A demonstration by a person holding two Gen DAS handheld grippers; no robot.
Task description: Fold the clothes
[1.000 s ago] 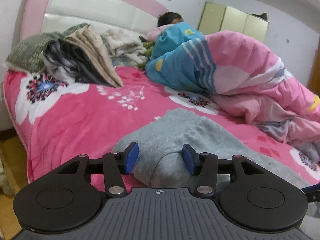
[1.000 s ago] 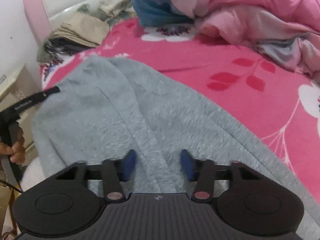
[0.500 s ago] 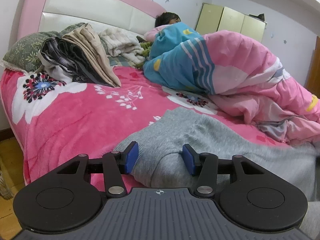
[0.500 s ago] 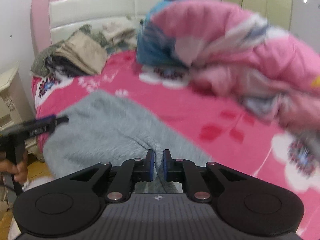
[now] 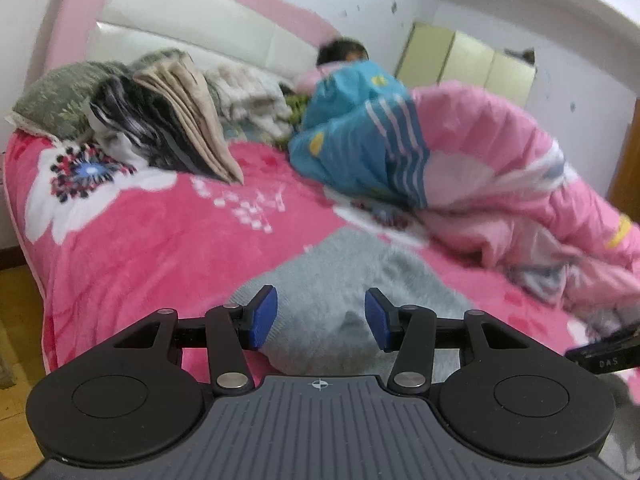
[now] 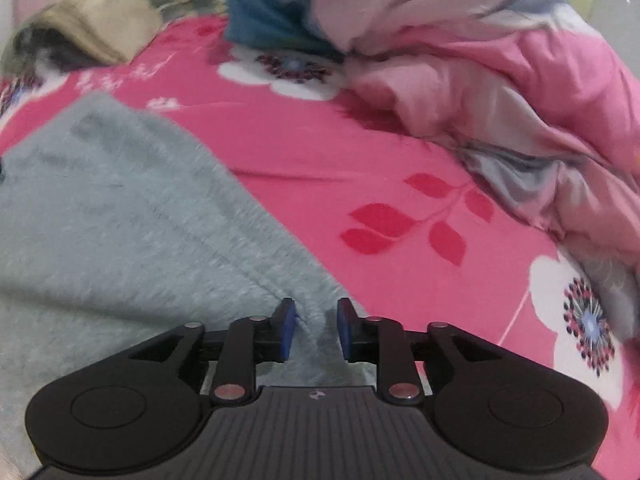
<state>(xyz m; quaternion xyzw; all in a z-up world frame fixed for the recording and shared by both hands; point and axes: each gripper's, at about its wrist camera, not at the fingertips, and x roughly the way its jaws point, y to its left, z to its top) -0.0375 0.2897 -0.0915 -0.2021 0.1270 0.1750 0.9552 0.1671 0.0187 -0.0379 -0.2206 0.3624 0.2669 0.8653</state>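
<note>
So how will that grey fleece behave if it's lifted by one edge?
The grey fleece looks floppy: it bunches between the opening right gripper. Its fuzzy nap probably grips the pads. Thick pile suggests some weight, so it may sag.

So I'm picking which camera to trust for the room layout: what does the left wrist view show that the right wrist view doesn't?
Only the left wrist view shows the headboard, the cupboard, a person's head under the covers and the floor. Only the right wrist view shows the red leaf print and the right gripper, its fingers opening with grey fabric between them. Both show the grey sweater, the pink bedspread, the quilt and the pile of clothes.
</note>
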